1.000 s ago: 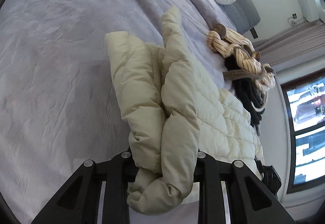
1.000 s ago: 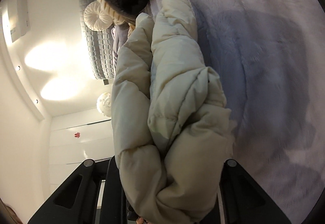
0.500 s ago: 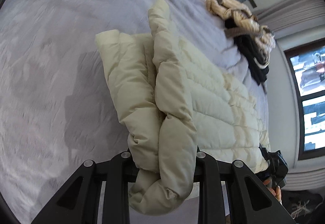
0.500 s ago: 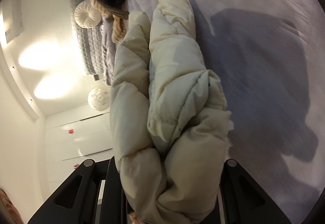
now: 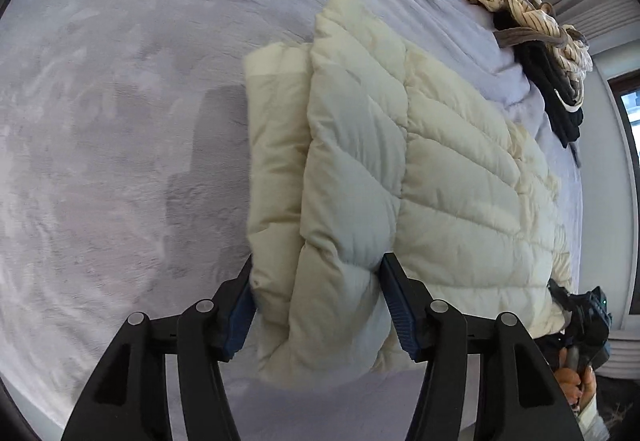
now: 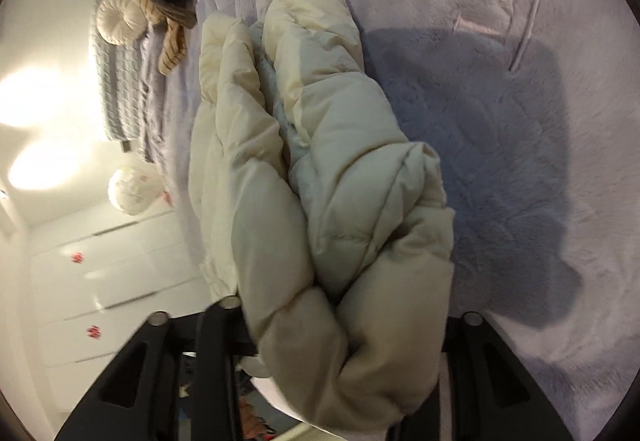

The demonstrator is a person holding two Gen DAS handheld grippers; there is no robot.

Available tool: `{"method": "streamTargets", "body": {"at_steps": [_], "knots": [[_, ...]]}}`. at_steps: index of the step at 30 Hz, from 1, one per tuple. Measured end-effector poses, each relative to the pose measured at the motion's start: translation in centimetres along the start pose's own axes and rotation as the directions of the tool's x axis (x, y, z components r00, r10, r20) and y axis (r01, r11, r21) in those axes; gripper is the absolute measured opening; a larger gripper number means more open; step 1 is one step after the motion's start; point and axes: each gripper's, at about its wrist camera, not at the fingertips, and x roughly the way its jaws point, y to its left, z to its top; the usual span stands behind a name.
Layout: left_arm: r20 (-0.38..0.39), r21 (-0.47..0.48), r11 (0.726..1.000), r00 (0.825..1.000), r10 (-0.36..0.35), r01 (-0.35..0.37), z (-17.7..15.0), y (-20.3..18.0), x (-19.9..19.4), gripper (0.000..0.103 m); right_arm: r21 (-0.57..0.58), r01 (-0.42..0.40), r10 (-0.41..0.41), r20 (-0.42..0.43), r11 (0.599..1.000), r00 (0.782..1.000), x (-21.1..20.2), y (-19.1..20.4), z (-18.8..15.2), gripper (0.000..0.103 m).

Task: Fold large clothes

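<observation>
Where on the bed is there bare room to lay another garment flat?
The wide lilac bedspread left of the folded cream puffer jacket is bare. It is crowded past the jacket, where the striped and black clothes pile lies near the headboard.

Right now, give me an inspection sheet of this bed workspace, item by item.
Surface: lilac bedspread, rumpled.
Job's things: cream puffer jacket, folded, lying flat.
Clutter: striped and black clothes pile near the headboard.
Grippers: left gripper jaws have just been opening, fold edge between them; right gripper likewise just opening, jacket bunched between.
Cables: nothing seen.
Surroundings: round cushion, white wardrobe, window.
</observation>
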Motion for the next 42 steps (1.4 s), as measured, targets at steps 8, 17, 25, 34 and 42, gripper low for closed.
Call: {"method": "streamTargets", "body": {"at_steps": [8, 17, 25, 34, 42], "knots": [[0.029, 0.048, 0.999, 0.999, 0.022, -0.024, -0.1, 0.7, -3.3, 0.081, -0.106, 0.152, -0.156, -0.033, 0.983, 0.987, -1.3, 3.8, -0.8, 0.07], [0.03, 0.084, 0.995, 0.998, 0.054, -0.056, -0.1, -0.1, -3.9, 0.082, -0.326, 0.249, -0.287, -0.074, 0.912, 0.955, -0.9, 8.6, -5.7, 0.083], [0.08, 0.12, 0.987, 0.992, 0.096, -0.105, -0.7, -1.3, -4.5, 0.103, -0.446, 0.215, -0.306, -0.144, 0.869, 0.941, 0.0, 8.9, -10.7, 0.103], [0.073, 0.132, 0.982, 0.989, 0.126, -0.135, -0.1, -0.7, -4.6, 0.103, -0.578, 0.236, -0.364, -0.116, 0.781, 0.924, 2.2, 11.8, -12.7, 0.103], [0.051, 0.093, 0.99, 0.993, 0.105, -0.11, 1.5, 2.0, -3.6, 0.103, -0.673, 0.256, -0.387, -0.049, 0.694, 0.921, 3.3, 14.6, -13.4, 0.103]]}}
